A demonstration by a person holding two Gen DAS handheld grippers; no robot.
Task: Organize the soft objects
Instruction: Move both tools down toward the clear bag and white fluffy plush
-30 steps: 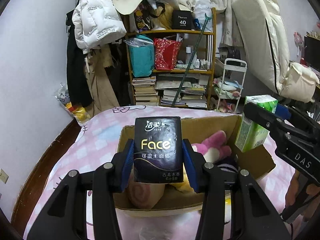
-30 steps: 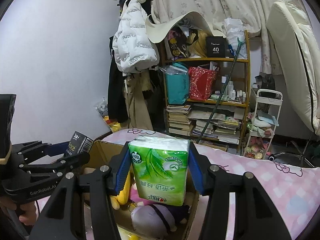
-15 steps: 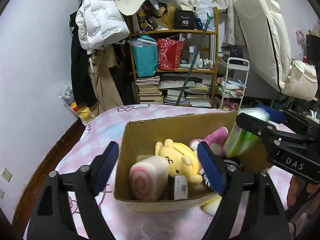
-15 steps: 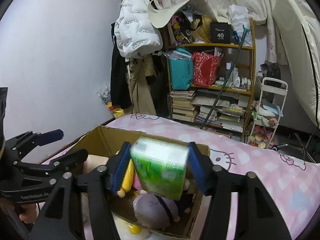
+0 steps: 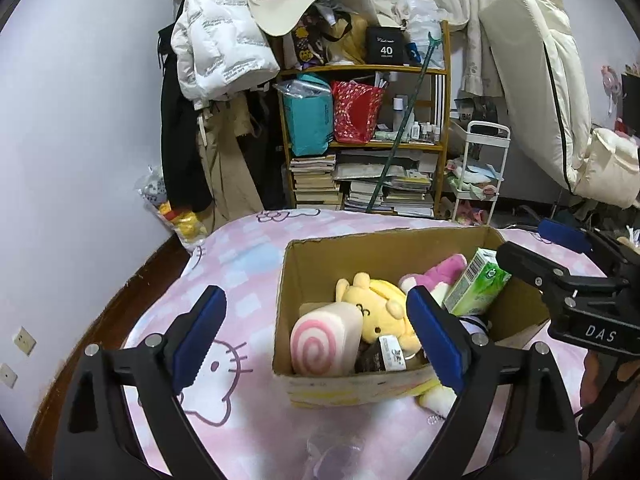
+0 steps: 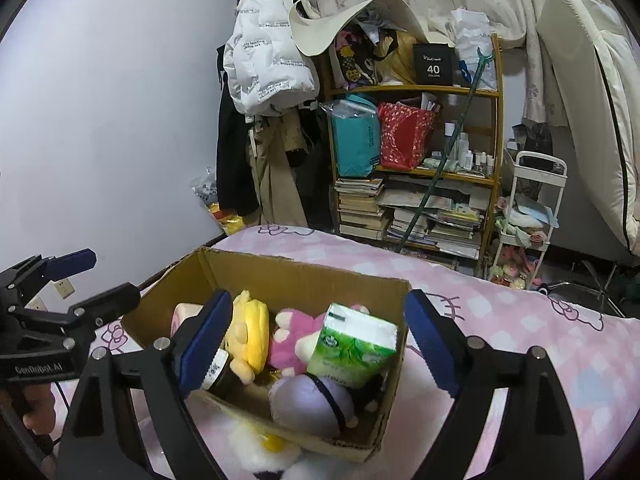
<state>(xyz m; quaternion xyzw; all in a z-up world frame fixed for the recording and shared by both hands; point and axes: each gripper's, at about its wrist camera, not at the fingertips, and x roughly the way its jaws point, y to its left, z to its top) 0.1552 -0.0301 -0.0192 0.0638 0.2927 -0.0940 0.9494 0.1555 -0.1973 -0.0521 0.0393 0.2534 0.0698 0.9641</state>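
A cardboard box [image 5: 320, 384] [image 6: 280, 276] sits on the pink bed. Inside lie a pink swirl roll plush [image 5: 324, 344], a yellow plush [image 5: 376, 304] [image 6: 250, 328], a pink plush [image 5: 444, 268] [image 6: 294, 336], a purple plush [image 6: 312, 404], a green tissue pack [image 5: 476, 288] [image 6: 352, 346] leaning at the right, and a black tissue pack [image 5: 380, 358] [image 6: 218, 372] near the front wall. My left gripper [image 5: 316, 296] [image 6: 108, 276] hovers over the box, its jaws opening, with nothing pressed between them. My right gripper [image 6: 319, 300] [image 5: 528, 240] is likewise opening above the green pack, free of it.
A white and yellow plush [image 5: 436, 396] [image 6: 260, 456] pokes out from under the box's front. The pink Hello Kitty bedsheet [image 5: 224, 280] spreads around the box. Behind stand a cluttered wooden bookshelf [image 5: 364, 148], hanging coats [image 5: 216, 60] and a white trolley [image 5: 480, 176].
Both grippers let go: the black tissue pack fell from the left one and the green pack from the right one into the box. Both pairs of jaws widened.
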